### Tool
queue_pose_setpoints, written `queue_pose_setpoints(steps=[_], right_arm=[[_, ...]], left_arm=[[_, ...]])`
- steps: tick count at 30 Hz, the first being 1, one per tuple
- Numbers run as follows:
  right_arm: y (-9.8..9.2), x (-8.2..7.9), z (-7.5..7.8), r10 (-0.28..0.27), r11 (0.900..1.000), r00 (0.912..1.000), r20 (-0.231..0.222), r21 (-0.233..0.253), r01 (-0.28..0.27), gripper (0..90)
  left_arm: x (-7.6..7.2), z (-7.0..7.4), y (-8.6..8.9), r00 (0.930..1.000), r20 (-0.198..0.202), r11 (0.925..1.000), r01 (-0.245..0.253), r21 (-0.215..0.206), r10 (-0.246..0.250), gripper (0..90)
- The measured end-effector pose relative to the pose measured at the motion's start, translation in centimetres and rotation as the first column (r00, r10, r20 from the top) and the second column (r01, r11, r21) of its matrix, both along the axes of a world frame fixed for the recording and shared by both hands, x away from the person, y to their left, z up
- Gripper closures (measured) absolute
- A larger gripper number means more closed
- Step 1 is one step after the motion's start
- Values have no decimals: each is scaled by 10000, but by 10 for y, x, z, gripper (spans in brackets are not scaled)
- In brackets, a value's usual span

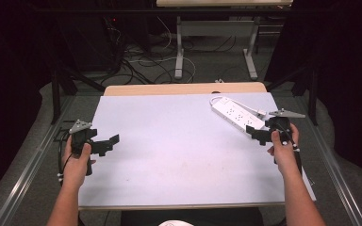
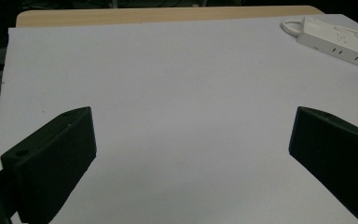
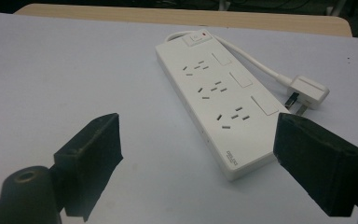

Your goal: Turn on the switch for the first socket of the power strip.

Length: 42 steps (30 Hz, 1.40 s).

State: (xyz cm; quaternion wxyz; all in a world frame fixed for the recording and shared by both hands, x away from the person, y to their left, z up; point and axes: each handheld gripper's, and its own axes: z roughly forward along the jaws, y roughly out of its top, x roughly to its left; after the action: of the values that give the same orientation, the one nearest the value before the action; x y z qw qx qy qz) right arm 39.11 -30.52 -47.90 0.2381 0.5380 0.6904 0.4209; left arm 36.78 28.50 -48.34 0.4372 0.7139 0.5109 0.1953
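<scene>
Power strip [image 3: 219,100]: laid lengthwise ahead of spread, empty right gripper [image 3: 198,154] near table's far right corner; left gripper [image 2: 191,154] spread, seemingly idle.

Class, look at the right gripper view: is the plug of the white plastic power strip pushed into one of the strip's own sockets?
No: the white plug lies loose on the table beside the white plastic power strip, prongs bare.

Dim, soft-focus frames; bright table sheet [image 1: 179,141], dark surroundings, faint shadows.
</scene>
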Motion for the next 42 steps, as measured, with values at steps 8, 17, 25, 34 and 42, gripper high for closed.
queue_pose_setpoints(steps=[8,17,25,34,42], right_arm=[[6,0,-7,602,9950,9973,-429,-772,-634,0],[20,-4,-4,775,9900,9955,-552,-1138,-834,0],[19,-2,11,478,9975,9979,-428,-504,-499,18],[16,18,25,-189,9917,9987,-465,-1279,128,149],[19,34,41,-27,9853,9967,-807,-1704,-112,149]], left_arm=[[1,-1,4,9998,64,9998,-198,14,198,5],[-4,5,6,9991,230,9993,-363,-79,364,5],[-6,8,7,9983,394,9991,-422,-63,424,5],[-7,10,5,9984,434,9993,-374,-14,374,5],[-8,11,5,9983,443,9992,-391,16,390,5]])
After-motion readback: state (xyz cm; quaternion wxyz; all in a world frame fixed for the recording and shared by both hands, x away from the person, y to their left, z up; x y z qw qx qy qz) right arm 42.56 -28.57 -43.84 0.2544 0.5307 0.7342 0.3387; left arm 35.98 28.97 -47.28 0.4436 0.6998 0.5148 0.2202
